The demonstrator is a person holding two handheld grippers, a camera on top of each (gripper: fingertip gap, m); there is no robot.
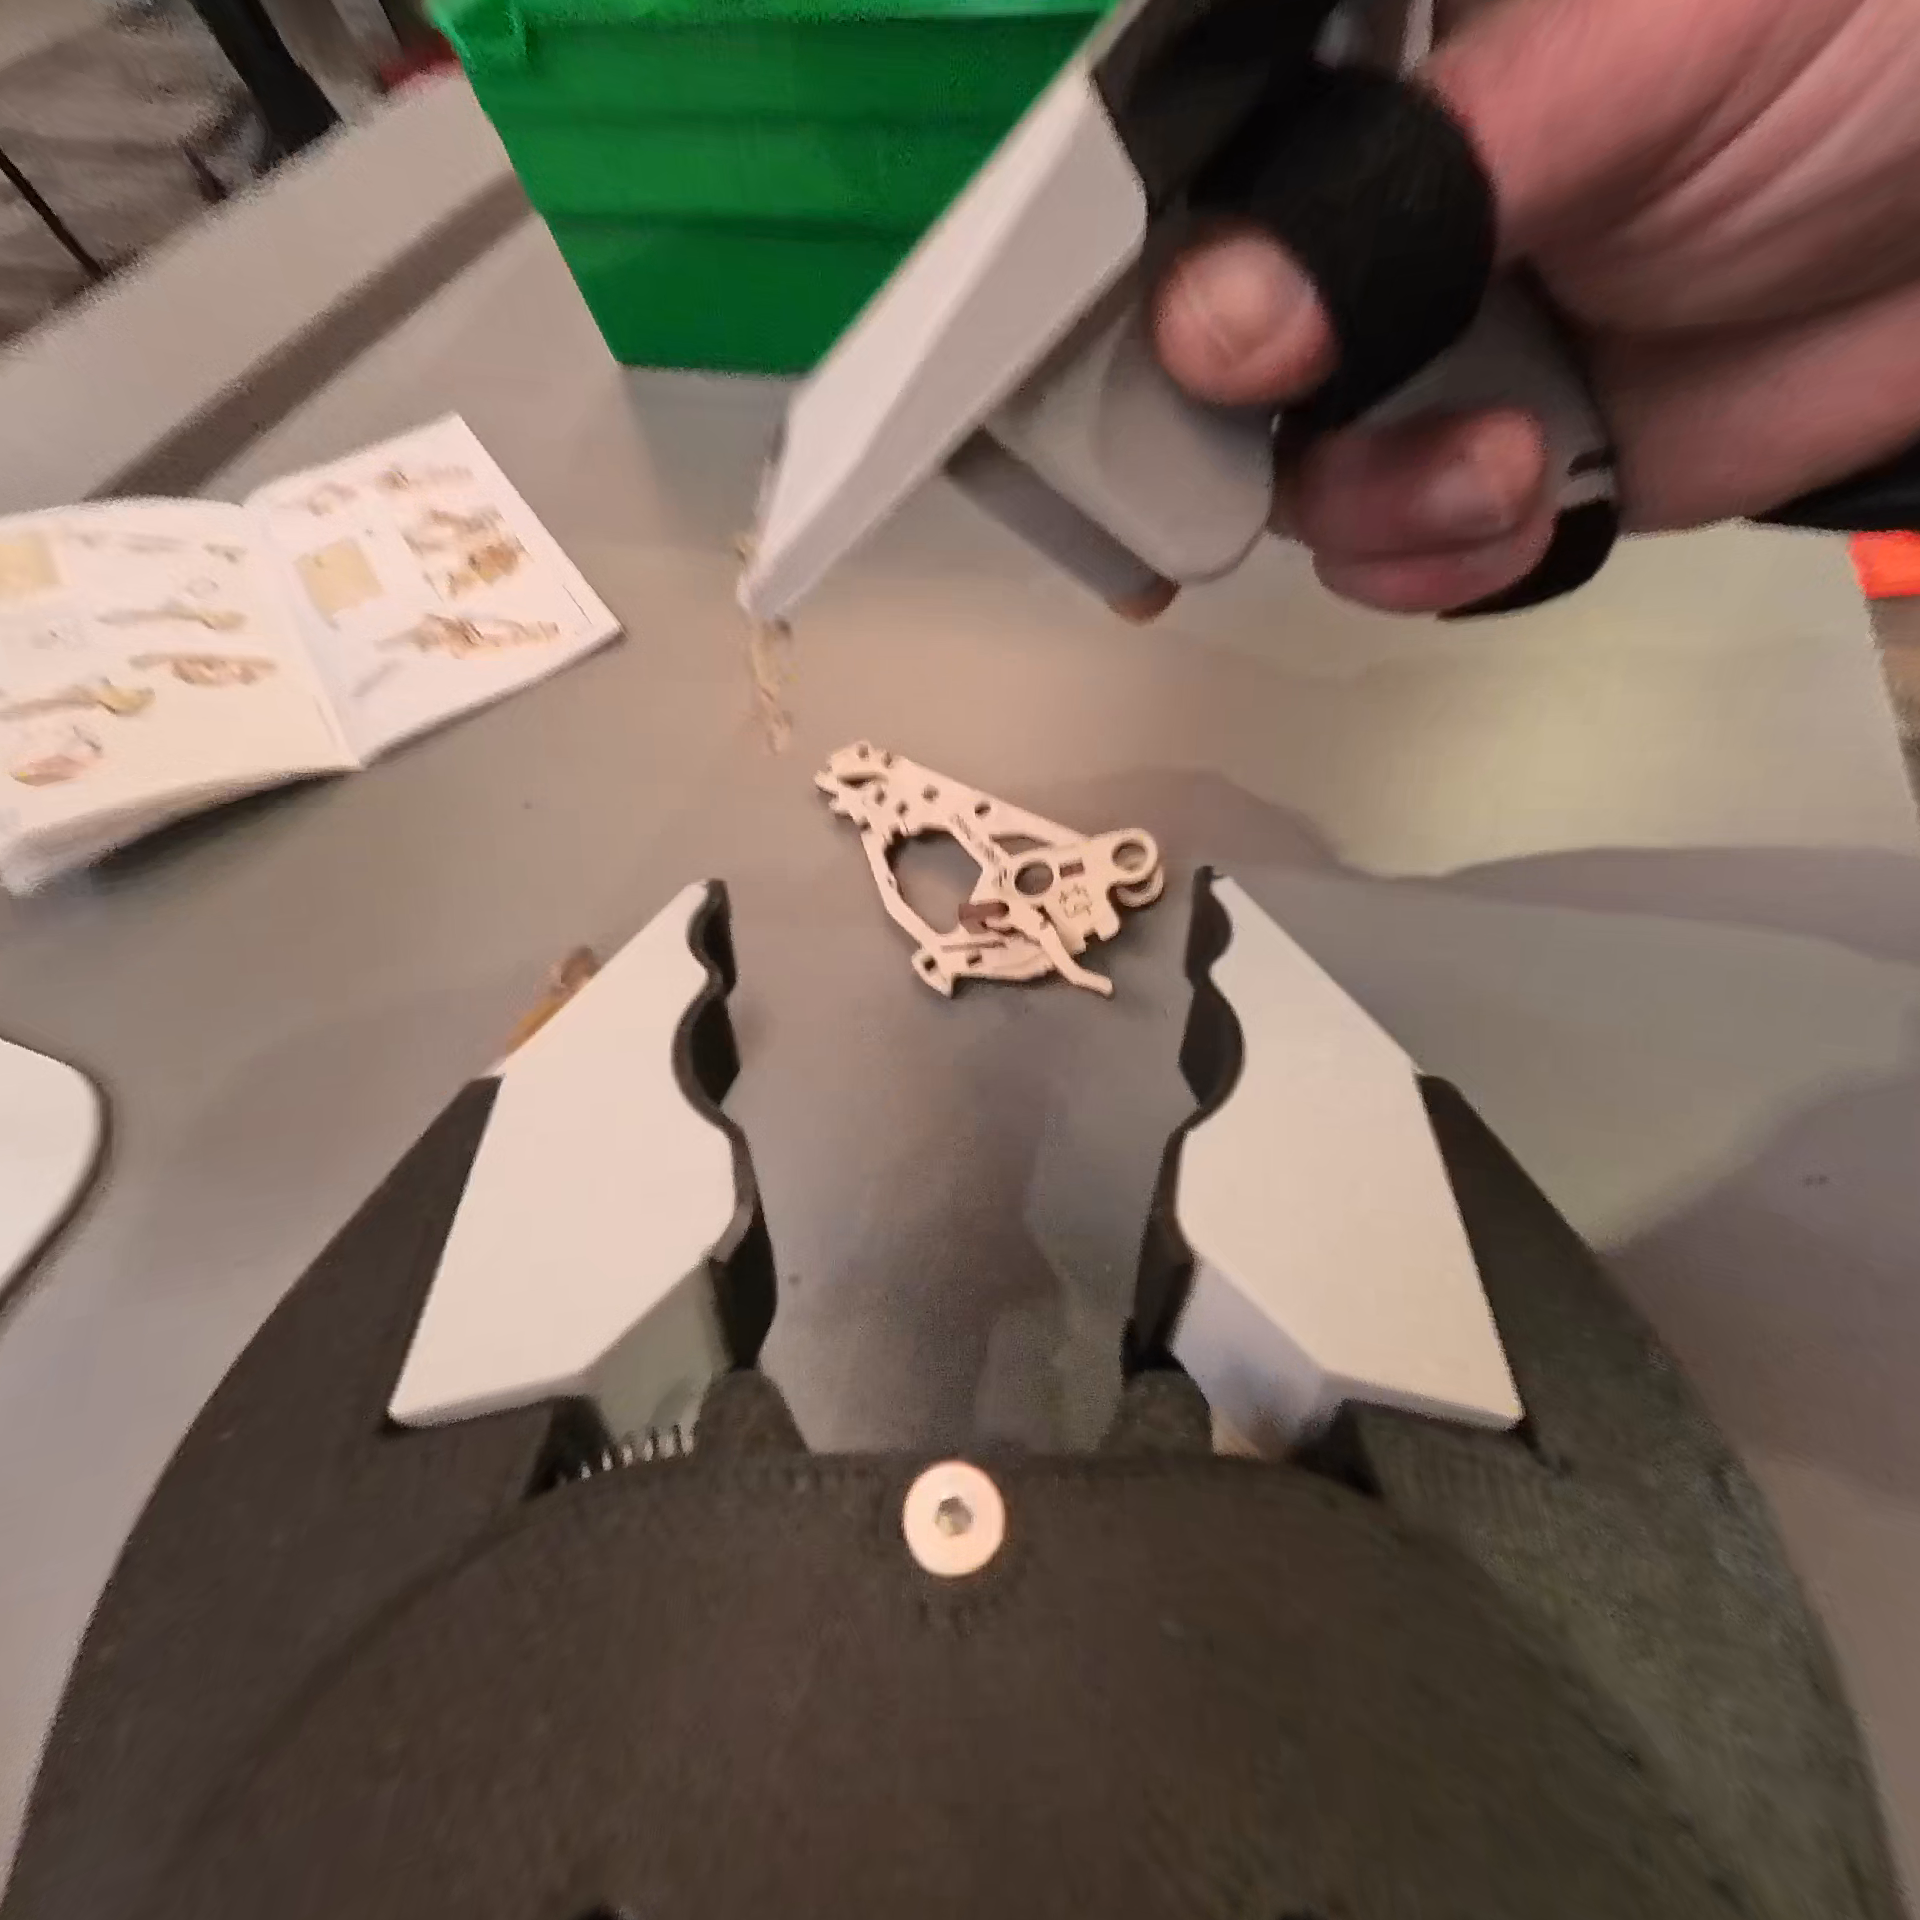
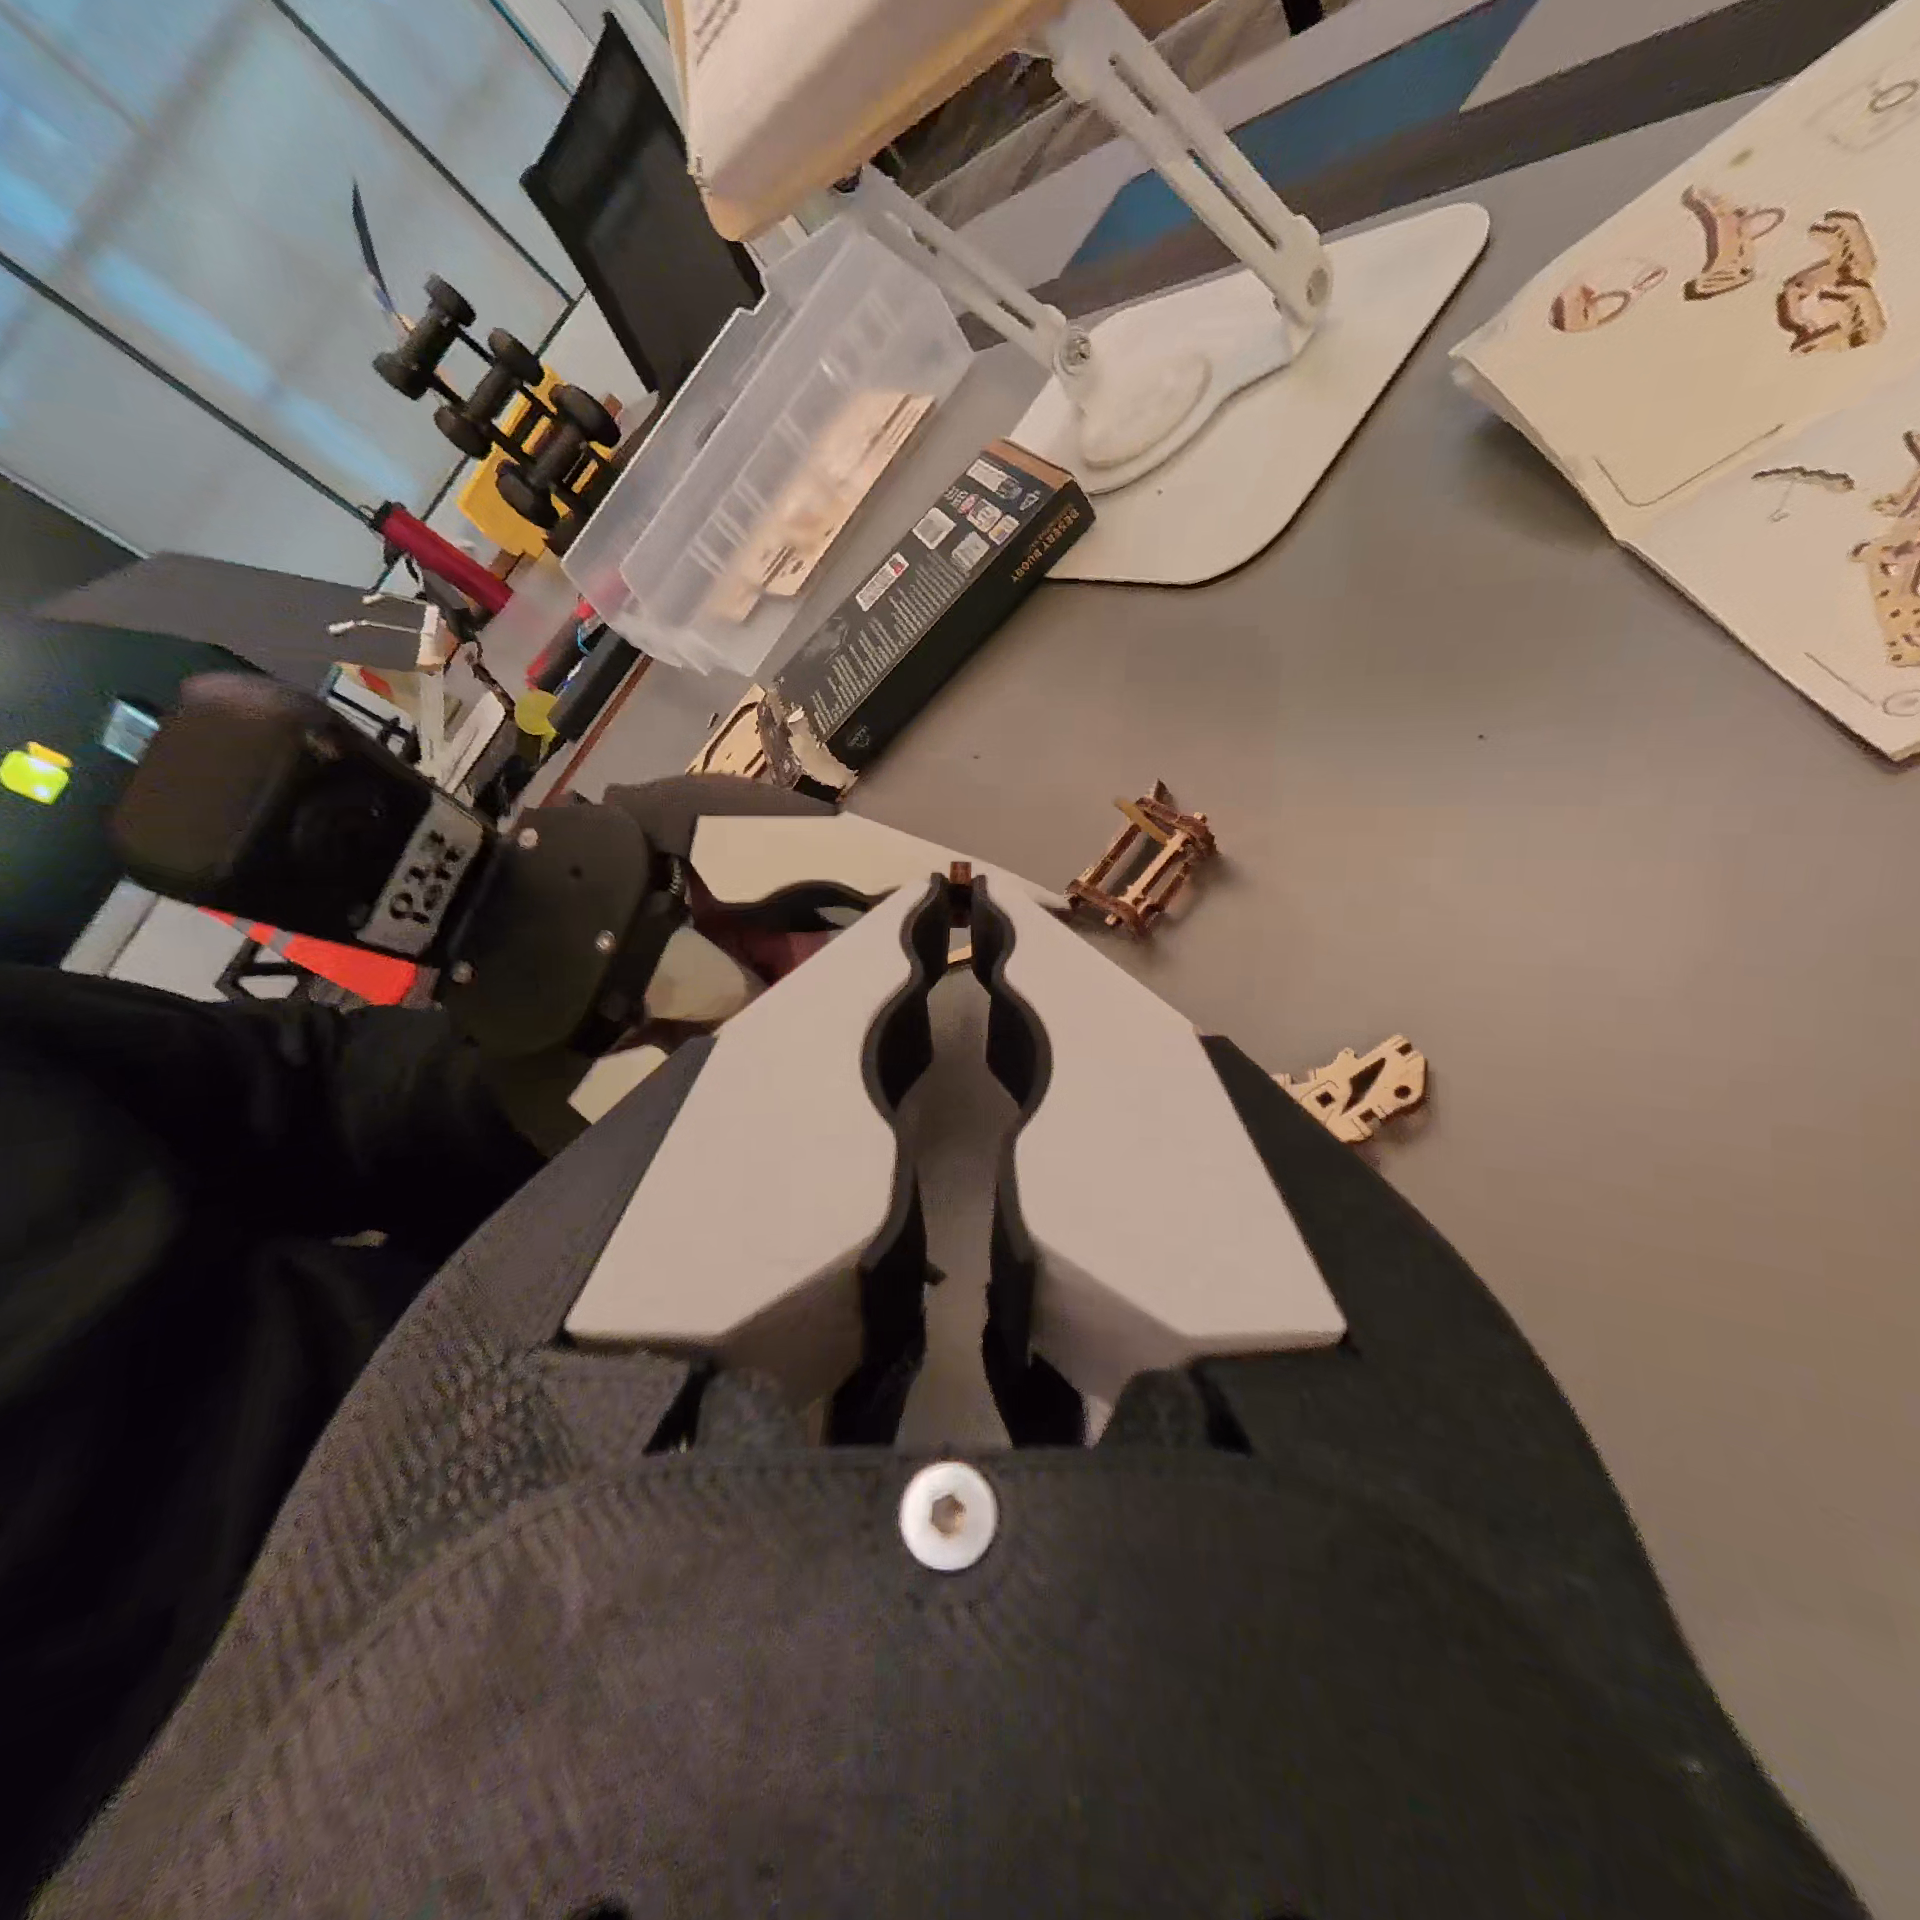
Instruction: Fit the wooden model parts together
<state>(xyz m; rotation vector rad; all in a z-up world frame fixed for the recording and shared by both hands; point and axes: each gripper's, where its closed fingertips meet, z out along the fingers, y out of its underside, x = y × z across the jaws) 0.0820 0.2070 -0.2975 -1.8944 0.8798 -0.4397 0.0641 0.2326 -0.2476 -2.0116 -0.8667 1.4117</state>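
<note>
A flat, pale wooden frame part [image 1: 987,873] with cut-outs lies on the grey table just beyond my left gripper [image 1: 961,902]. That gripper is open and empty, with its jaws wide apart. My right gripper [image 2: 964,906] is shut on a small thin wooden part [image 2: 964,881] that sticks out past its tips. In the left wrist view the right gripper [image 1: 767,608] comes down from the upper right in a person's hand. The held part [image 1: 774,675] is blurred and hangs above the table behind the frame part. The frame part [image 2: 1351,1086] also shows in the right wrist view.
A small ladder-like wooden assembly [image 2: 1143,873] lies on the table. An open instruction booklet [image 1: 281,634] is at the left and a green bin [image 1: 748,177] at the back. A white stand [image 2: 1247,416], a clear plastic box [image 2: 769,468] and a black carton [image 2: 935,592] stand farther off. Some 6 cm of space lies between my two pairs of fingers.
</note>
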